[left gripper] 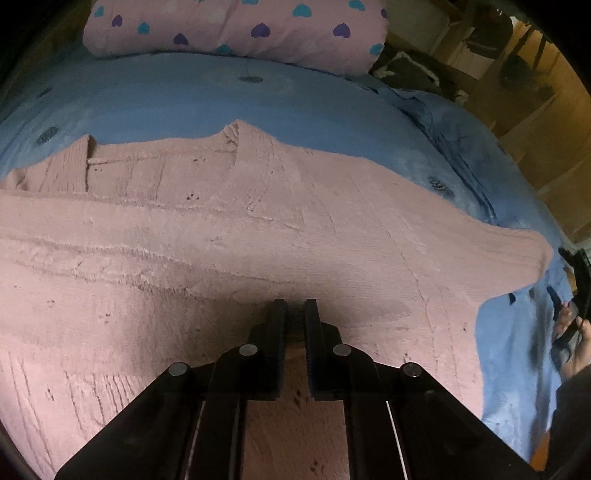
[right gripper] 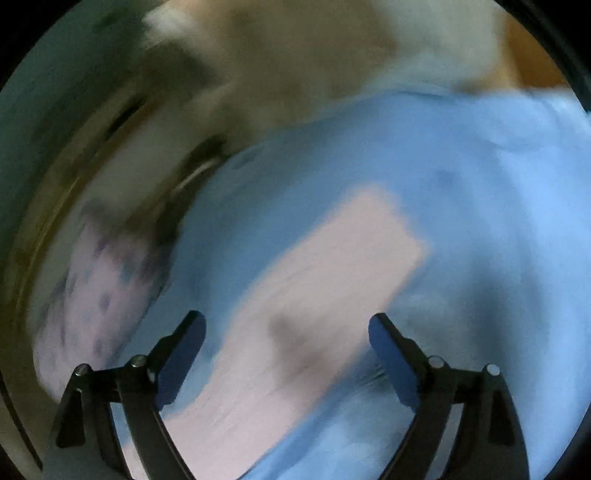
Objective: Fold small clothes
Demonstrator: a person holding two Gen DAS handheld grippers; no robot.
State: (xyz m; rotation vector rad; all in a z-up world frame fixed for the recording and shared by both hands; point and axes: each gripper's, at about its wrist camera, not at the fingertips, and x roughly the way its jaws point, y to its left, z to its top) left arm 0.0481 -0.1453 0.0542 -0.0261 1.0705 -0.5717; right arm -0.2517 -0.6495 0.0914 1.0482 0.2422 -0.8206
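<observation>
Blue bedsheet (left gripper: 221, 96) underfoot of everything, heart-print pink pillow (left gripper: 236, 29) at the head, wooden furniture off to the side. Pink knit sweater (left gripper: 229, 229) spread flat across the sheet, collar toward the pillow, one sleeve (right gripper: 314, 295) reaching out to the bed's edge. Left gripper (left gripper: 295, 308) closed tight and low over the sweater's body, possibly pinching a small pucker of knit, though too shadowed to confirm. Right gripper (right gripper: 286, 325) spread wide with nothing between the pads, hovering above the sleeve; heavily blurred view. Likely trouble: closing while aim is this unsettled, catching sheet along with sleeve, or only one layer of knit. Also a risk of dragging the whole garment askew if the left pinch is pulled sideways. Soft, stretchy knit: prone to sagging and an uneven fold line.
</observation>
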